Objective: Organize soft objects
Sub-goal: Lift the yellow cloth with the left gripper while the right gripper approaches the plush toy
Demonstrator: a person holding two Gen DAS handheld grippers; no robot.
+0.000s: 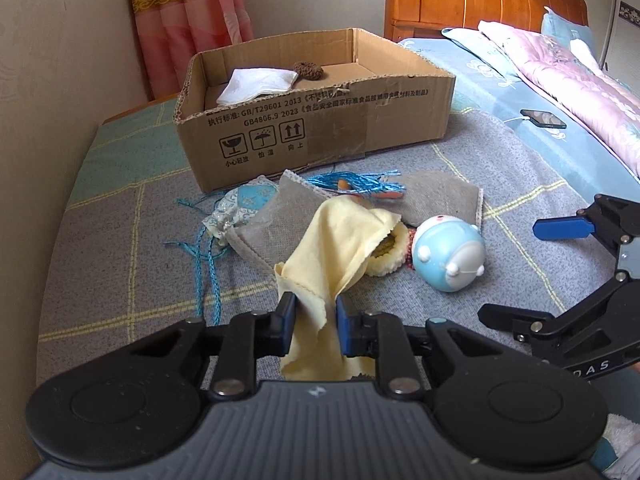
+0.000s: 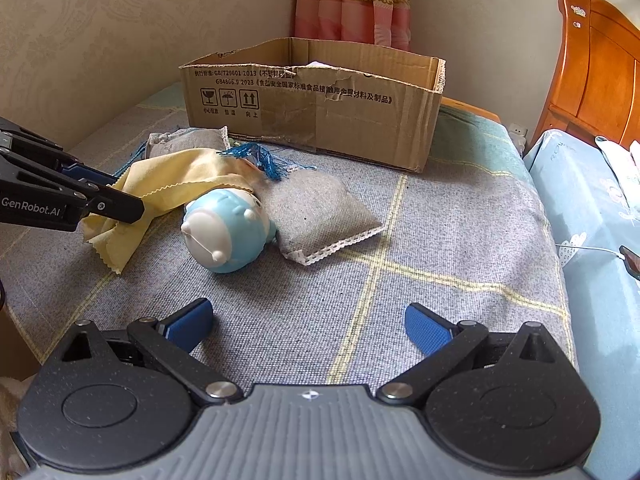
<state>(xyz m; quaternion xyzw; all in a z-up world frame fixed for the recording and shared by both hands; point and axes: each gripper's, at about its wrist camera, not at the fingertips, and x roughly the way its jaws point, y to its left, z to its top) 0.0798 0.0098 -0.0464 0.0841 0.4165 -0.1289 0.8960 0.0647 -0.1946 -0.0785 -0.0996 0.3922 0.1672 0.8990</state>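
While open, box (image 1: pixel 316 128) holds tissue (image 1: pixel 258 85).

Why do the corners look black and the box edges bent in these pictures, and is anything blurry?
Left wrist view: fisheye lens, dark corners, the cardboard box bows; even daylight, soft shadows; the left gripper, shut on the yellow cloth, looks sharp. Right wrist view: same curving; the open right gripper looms large; no glare that I can see.
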